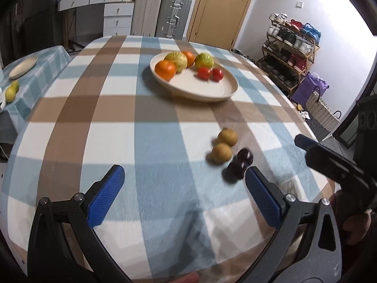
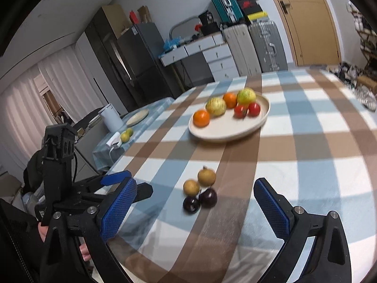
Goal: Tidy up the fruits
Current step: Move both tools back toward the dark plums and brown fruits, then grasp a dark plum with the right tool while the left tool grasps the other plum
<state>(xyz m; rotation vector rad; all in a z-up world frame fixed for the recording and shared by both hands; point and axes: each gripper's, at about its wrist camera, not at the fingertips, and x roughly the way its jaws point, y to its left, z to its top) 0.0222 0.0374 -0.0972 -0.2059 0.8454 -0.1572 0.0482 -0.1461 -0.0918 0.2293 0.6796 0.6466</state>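
A cream plate on the checked tablecloth holds two oranges, two yellow-green fruits and two red tomatoes. Nearer me lie two tan round fruits and two dark purple plums, loose on the cloth. My left gripper is open and empty, left of the plums. My right gripper is open and empty, with the plums lying just ahead between its fingers. The left gripper also shows in the right wrist view.
A side table at the left holds an empty plate and two yellow-green fruits. Suitcases, drawers and a door stand behind. A shoe rack and a basket stand at the right past the table edge.
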